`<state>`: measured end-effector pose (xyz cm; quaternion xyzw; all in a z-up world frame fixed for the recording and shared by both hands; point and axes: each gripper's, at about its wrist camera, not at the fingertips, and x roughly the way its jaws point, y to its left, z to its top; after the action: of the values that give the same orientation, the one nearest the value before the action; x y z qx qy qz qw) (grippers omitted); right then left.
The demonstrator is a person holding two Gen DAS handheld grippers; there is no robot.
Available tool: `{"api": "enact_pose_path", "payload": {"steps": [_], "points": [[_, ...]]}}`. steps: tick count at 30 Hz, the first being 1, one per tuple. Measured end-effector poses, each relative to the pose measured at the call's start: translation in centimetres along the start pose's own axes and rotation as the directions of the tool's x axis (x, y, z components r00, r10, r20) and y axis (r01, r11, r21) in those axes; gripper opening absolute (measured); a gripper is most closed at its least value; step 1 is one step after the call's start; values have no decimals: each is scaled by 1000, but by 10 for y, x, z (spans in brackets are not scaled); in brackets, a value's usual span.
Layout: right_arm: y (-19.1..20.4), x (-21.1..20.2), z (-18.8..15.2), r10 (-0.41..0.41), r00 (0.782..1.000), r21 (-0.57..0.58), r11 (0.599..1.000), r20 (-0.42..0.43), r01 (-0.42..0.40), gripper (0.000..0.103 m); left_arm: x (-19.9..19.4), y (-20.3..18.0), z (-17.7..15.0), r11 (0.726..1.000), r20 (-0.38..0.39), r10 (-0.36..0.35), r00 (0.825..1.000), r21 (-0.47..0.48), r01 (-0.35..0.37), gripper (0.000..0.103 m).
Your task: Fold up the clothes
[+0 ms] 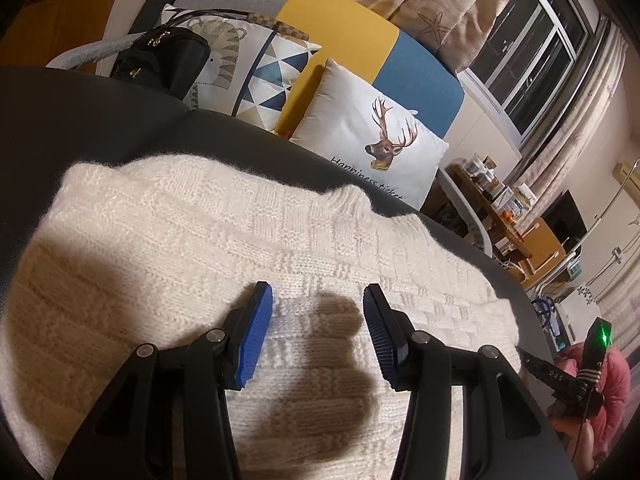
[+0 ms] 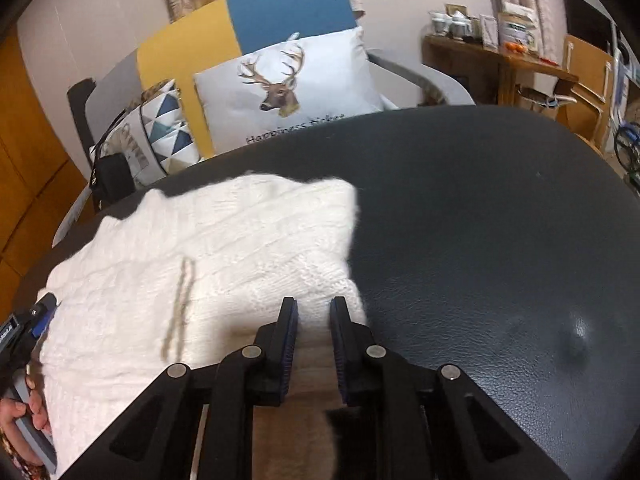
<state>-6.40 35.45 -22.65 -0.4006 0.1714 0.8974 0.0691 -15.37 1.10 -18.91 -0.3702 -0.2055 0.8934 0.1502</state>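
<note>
Left wrist view: the cream knit sweater (image 1: pixel 224 240) lies flat on the dark leather-look counter (image 1: pixel 120 120), folded into a long band. Its long axis runs from lower left to right, and a ribbed edge points toward the far rim.

The left tool (image 1: pixel 318 332) hangs above the knit with jaws apart and nothing between the blue pads.

In the right wrist view, the right tool (image 2: pixel 314 340) stands at the sweater's right-hand edge, its jaws narrowly spaced with knit fabric lying between them; contact cannot be confirmed.

Beyond the counter is a sofa (image 2: pixel 280 12) with a deer-print cushion (image 2: pixel 288 84), curtains (image 1: pixel 432 4) and a window (image 1: pixel 532 52).
</note>
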Motion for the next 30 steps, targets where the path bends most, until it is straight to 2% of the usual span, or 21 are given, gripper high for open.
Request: {"api": "enact_pose_path", "payload": {"steps": [4, 6, 8, 9, 10, 14, 16, 18, 21, 23, 26, 28, 30], "points": [[10, 3, 3, -43, 999, -50, 998, -7, 42, 16, 1, -1, 1, 1000, -5, 7, 1000, 5, -7, 50], [10, -5, 5, -30, 999, -22, 999, -21, 30, 18, 0, -1, 1, 1000, -8, 3, 1000, -1, -3, 50], [11, -25, 3, 12, 1000, 59, 998, 6, -12, 20, -2, -2, 4, 1000, -21, 7, 1000, 3, -7, 51], [19, -37, -3, 67, 997, 67, 995, 35, -69, 21, -4, -4, 5, 1000, -29, 13, 1000, 10, -13, 51], [27, -45, -7, 104, 993, 48, 993, 45, -107, 21, -7, -6, 5, 999, -41, 22, 999, 27, -21, 51], [67, -47, -29, 139, 990, -80, 987, 31, -136, 21, -34, -12, -1, 998, -54, 33, 998, 63, -30, 54], [80, -42, -34, 151, 988, -97, 984, 36, -147, 21, -43, -9, -8, 996, -55, 48, 997, 73, -44, 55], [95, -35, -36, 199, 980, -111, 974, 28, -195, 21, -50, -3, -16, 994, -57, 74, 996, 89, -69, 55], [122, -21, -42, 175, 985, -204, 964, -6, -173, 21, -60, 5, -28, 990, -62, 101, 993, 108, -94, 56], [131, 3, -47, 79, 995, -262, 961, -60, -92, 21, -59, 16, -28, 996, -69, 48, 996, 73, -43, 56], [120, 5, -43, 139, 987, -181, 972, -76, -150, 21, -58, 22, -23, 998, -86, 17, 996, 56, -12, 56], [111, -12, -47, 173, 982, -138, 973, -82, -183, 21, -66, 14, -24, 992, -89, 60, 994, 112, -49, 56], [106, -33, -54, 204, 976, -122, 970, -72, -211, 22, -80, 8, -33, 988, -86, 68, 994, 143, -55, 56]]}}
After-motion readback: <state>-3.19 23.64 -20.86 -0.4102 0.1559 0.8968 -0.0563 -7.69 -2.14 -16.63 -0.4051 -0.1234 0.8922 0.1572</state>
